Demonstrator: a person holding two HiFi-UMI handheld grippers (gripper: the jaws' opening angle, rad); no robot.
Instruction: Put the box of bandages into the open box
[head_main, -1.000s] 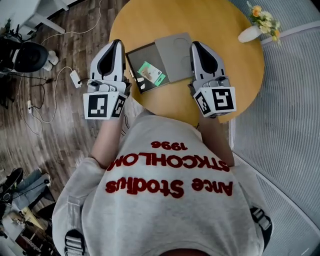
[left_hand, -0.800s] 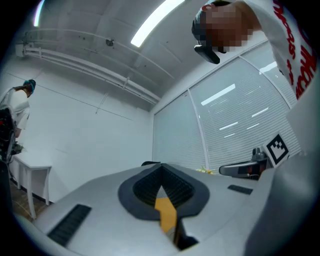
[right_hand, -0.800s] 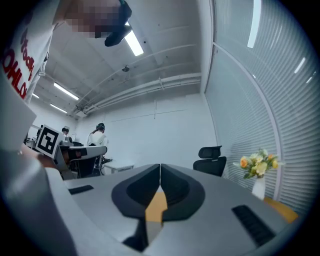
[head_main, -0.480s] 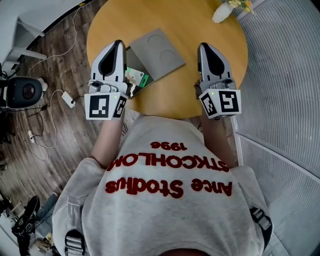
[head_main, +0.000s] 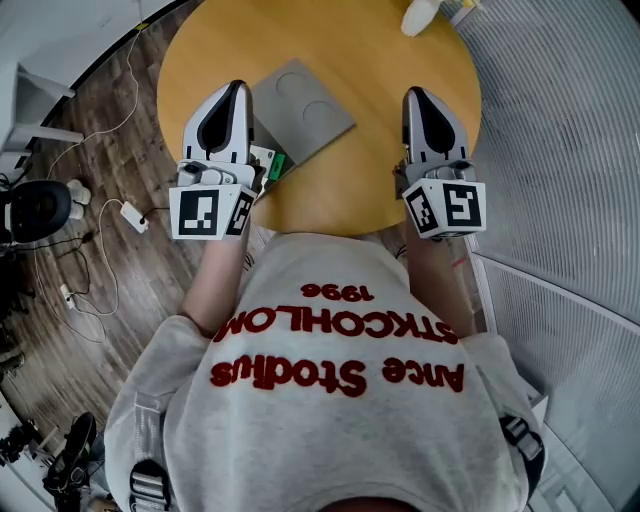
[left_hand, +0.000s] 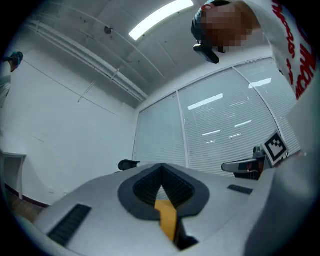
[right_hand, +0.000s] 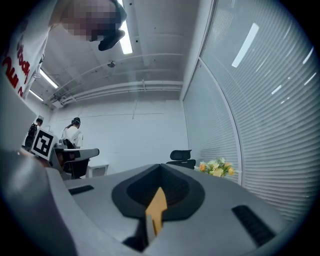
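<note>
In the head view the grey box's open lid (head_main: 305, 98) lies flat on the round wooden table (head_main: 370, 150). The box's open half is mostly hidden under my left gripper (head_main: 236, 88). Only a green corner of the bandage box (head_main: 273, 165) shows inside it, beside that gripper. My right gripper (head_main: 415, 95) hangs over the table's right side, apart from the box. Both gripper views point up into the room. The left gripper (left_hand: 162, 186) and the right gripper (right_hand: 159, 189) have their jaws shut with nothing between them.
A white vase of flowers (head_main: 420, 15) stands at the table's far edge, its flowers (right_hand: 216, 168) also in the right gripper view. Cables (head_main: 110, 215) and a black device (head_main: 35, 210) lie on the wood floor at left. An office chair (right_hand: 180, 156) and a distant person (right_hand: 74, 135) are behind.
In the head view the table and box have slid up and to the left, so the left gripper now covers most of the open half and the bandage box. Both grippers stay shut.
</note>
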